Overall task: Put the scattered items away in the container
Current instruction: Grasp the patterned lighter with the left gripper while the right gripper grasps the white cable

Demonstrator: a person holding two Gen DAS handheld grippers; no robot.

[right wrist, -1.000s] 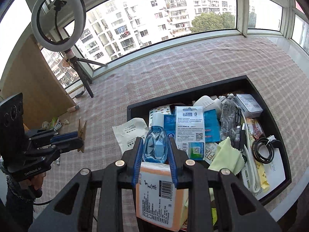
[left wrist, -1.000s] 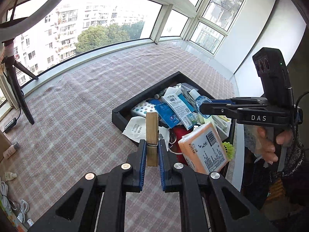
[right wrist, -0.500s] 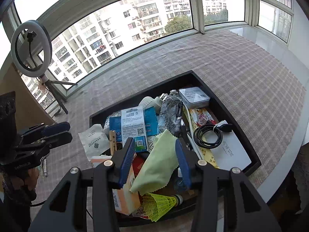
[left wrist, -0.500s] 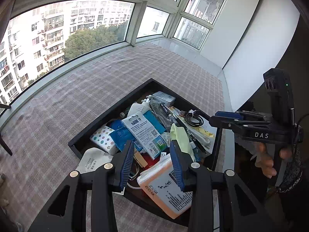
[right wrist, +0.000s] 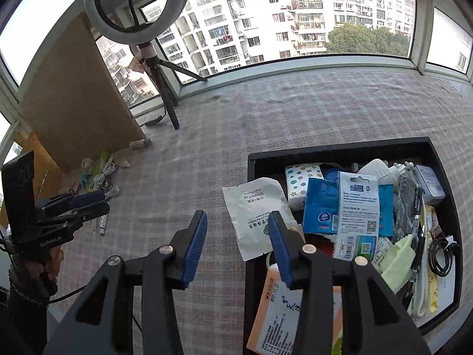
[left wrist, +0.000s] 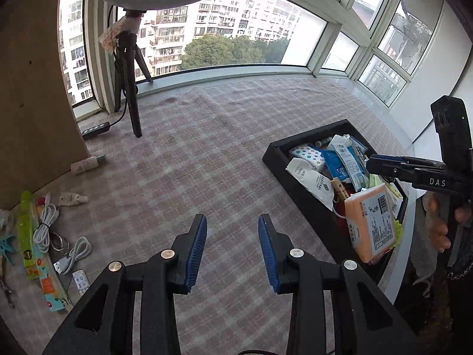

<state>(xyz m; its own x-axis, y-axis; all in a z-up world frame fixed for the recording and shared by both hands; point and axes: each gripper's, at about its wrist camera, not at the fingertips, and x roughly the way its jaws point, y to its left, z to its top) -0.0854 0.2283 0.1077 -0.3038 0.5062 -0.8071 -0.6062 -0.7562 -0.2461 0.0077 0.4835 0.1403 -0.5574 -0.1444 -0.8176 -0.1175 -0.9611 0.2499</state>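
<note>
Left wrist view is showing the left gripper (left wrist: 232, 251) released, nothing between its blue pads, hanging over the checked cloth (left wrist: 207, 153). Scattered items are lying at the far left of that cloth: white cables (left wrist: 44, 230), a small tube (left wrist: 72, 198) and a bottle (left wrist: 88, 164). Right wrist view is showing the right gripper (right wrist: 236, 244) likewise released and holding nothing, hanging over the near-left corner of the black container (right wrist: 340, 148), which is crowded with packets, including an orange tissue pack (right wrist: 283, 316).
</note>
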